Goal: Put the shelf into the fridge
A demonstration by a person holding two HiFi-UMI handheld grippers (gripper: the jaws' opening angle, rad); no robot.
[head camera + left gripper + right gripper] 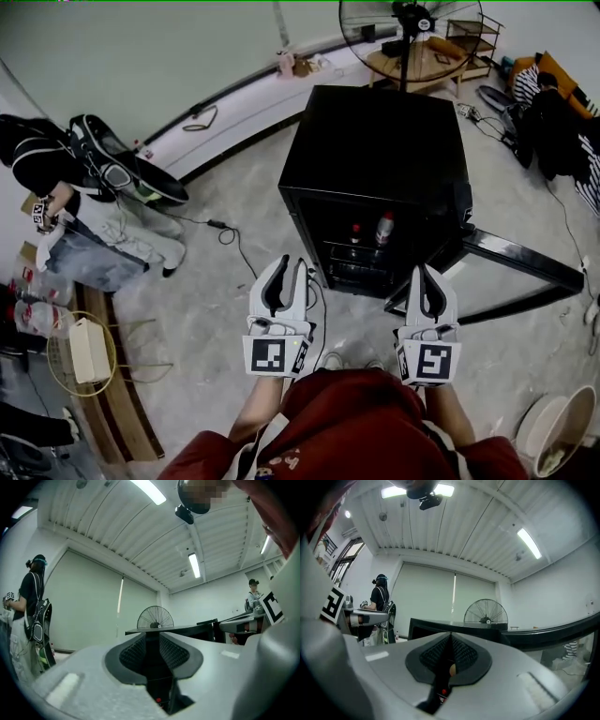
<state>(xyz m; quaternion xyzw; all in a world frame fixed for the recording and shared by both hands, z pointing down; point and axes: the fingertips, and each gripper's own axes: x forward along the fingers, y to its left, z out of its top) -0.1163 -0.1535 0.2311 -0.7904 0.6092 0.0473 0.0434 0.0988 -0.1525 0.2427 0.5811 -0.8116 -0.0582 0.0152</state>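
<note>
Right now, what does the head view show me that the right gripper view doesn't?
Head view only: the floor, with a yellow wire basket at left and a pale basin at lower right. Right gripper view only: the ribbed ceiling and its strip lights. Both: the black fridge, the standing fan behind it, and a bystander in black.

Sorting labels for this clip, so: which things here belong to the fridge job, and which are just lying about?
Job: fridge, its open door, left tool, right tool.
Lying about: fan, wooden table, basin, bottles inside the fridge.
</note>
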